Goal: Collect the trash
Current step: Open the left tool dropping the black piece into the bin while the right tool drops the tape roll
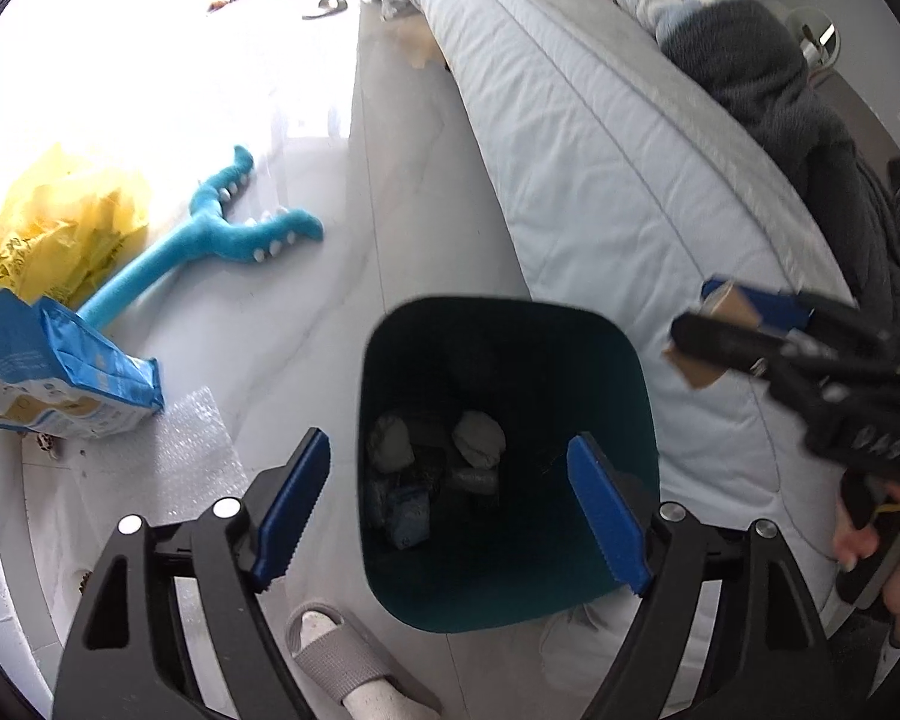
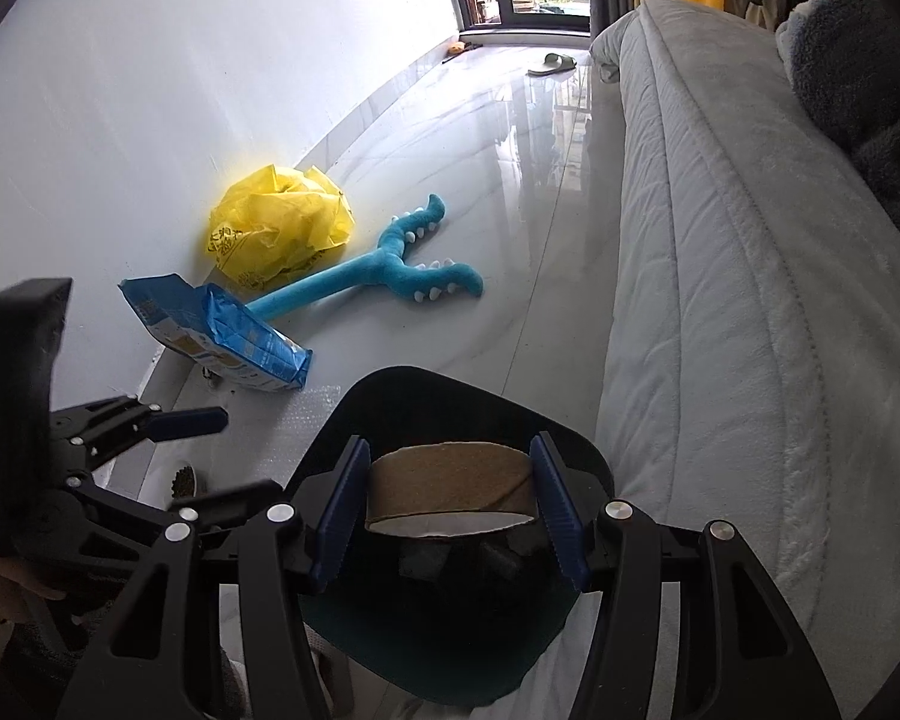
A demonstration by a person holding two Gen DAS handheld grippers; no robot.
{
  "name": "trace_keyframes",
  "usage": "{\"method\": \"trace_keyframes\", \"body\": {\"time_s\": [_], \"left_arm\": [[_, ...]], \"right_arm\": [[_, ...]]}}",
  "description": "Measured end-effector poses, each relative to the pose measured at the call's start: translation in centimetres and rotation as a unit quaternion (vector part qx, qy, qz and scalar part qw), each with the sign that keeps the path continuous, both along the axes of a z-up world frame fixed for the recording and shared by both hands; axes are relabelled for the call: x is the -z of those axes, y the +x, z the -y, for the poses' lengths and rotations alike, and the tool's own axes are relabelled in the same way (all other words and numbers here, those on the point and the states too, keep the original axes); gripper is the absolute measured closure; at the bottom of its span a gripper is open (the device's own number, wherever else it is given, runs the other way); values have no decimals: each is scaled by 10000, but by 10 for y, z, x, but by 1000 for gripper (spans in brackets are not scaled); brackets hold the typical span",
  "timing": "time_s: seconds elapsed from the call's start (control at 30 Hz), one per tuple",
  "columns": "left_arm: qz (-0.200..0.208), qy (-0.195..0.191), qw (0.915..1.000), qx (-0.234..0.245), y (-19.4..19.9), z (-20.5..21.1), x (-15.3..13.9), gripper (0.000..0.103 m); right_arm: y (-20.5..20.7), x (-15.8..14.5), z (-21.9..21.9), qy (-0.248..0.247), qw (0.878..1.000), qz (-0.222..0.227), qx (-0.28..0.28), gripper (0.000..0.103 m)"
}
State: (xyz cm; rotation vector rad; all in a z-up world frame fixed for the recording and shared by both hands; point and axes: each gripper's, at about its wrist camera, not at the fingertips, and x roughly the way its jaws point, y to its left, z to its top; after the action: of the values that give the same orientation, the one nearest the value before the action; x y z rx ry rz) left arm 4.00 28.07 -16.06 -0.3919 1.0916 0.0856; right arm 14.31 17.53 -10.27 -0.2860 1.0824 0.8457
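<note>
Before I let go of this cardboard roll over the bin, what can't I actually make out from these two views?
- Trash bin floor, left wrist view: dark; the crumpled pieces are unidentifiable.
- Bin interior, right wrist view: mostly hidden by the cardboard roll in the right gripper.
- Bubble wrap: partly covered by the blue bag and left gripper.
- Slipper: cut off by the bottom edge.

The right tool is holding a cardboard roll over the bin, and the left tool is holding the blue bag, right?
Not quite. The right tool does hold the cardboard roll over the bin, but the left tool is open and holds nothing. The blue bag lies on the floor by the wall, as the left wrist view shows.
</note>
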Motion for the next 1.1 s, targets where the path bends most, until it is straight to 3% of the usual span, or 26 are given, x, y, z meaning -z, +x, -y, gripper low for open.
{"method": "trace_keyframes", "body": {"time_s": [0.47,0.8,0.87,1.1], "left_arm": [[1014,233,9942,-267,-10,-19,-57,16],[1581,242,9866,-329,-11,-18,-92,16],[1692,316,9846,-308,-12,-13,-98,16],[2033,542,9775,-128,-13,7,-119,15]], "right_arm": [[-5,57,-27,-548,9978,-354,-142,47],[-10,72,-29,-819,9951,-506,-218,44],[-11,74,-28,-916,9941,-545,-200,28],[-20,65,-22,-846,9945,-583,-221,25]]}}
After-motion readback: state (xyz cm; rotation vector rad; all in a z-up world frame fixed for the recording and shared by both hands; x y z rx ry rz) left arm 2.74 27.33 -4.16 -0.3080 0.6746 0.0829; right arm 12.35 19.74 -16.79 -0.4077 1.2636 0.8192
